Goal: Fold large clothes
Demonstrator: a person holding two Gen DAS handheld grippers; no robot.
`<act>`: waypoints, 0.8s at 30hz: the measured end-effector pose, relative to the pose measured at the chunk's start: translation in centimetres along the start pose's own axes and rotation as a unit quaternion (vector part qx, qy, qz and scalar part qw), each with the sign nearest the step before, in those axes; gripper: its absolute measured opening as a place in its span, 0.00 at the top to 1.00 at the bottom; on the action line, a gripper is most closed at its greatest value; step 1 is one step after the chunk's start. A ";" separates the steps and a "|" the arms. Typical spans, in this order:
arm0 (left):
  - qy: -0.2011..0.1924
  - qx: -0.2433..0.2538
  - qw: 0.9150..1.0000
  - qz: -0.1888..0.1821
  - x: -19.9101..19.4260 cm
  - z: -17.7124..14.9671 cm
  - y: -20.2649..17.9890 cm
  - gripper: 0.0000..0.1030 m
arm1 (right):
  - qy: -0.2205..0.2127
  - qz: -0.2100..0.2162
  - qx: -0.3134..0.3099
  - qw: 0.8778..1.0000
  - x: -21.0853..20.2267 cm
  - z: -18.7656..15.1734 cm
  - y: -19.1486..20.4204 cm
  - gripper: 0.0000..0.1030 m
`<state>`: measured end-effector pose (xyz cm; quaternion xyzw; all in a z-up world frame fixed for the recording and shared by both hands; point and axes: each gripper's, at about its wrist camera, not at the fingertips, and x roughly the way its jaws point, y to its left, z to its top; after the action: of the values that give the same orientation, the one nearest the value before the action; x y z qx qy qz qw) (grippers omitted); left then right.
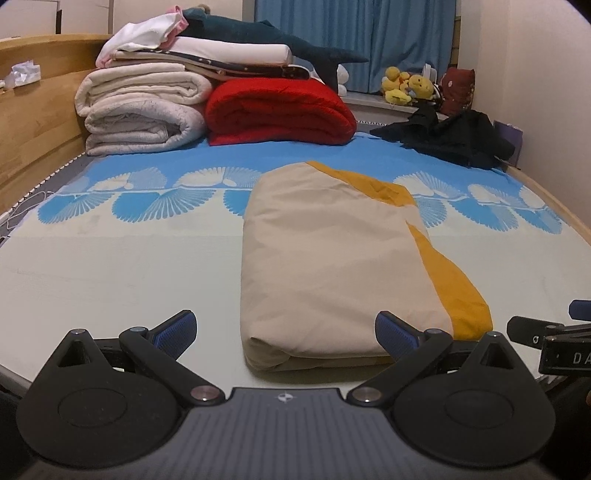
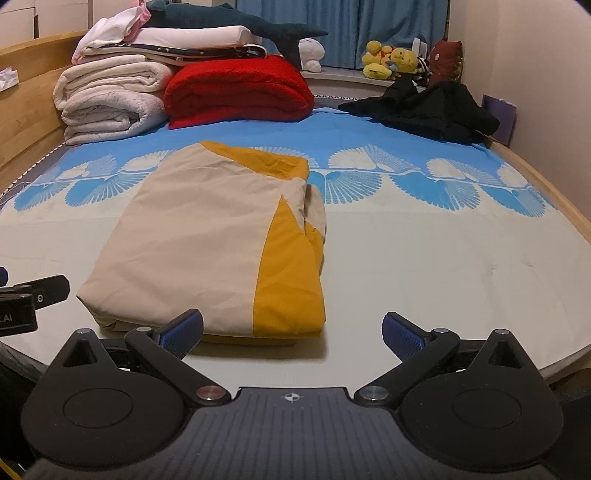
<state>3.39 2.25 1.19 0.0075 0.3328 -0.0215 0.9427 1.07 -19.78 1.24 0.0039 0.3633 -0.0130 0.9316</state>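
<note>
Folded garment [image 1: 340, 266], beige with mustard-yellow panel: lies flat on the bed [image 1: 122, 266], a neat rectangle near the near edge, its long side running toward the far end, yellow strip along its right side

Left claw [image 1: 285, 334]: jaws wide, nothing gripped; low over the near edge of the bed, the garment's near left corner between the blue pads, right pad just beside the cloth

Right claw [image 2: 293, 332]: jaws spread wide, empty; at the near edge, the garment's near right corner in front of its left pad

Far left corner of bed: stack of white blankets [image 1: 140, 114], red blanket [image 1: 277, 110] beside it, white folded linens and a dark plush shark [image 1: 258, 33] on top

Far right corner: crumpled black clothing [image 1: 450, 136]

Beyond the far edge: yellow plush toys [image 1: 406, 86] on a ledge, blue curtain [image 1: 354, 33] behind
</note>
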 end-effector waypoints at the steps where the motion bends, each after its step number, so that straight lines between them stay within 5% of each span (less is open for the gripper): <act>1: 0.001 0.000 1.000 0.000 0.1 0.0 0.0 0.00 | 0.000 0.001 -0.001 1.000 0.0 0.0 0.0 0.01; 24: 0.015 -0.002 1.000 -0.008 0.9 0.1 -0.3 0.00 | -0.001 0.009 -0.009 1.000 0.8 0.2 0.6 0.01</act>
<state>4.11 1.96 0.67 0.0035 0.3471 -0.0285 0.9374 1.83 -19.17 0.80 -0.0011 0.3623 -0.0016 0.9320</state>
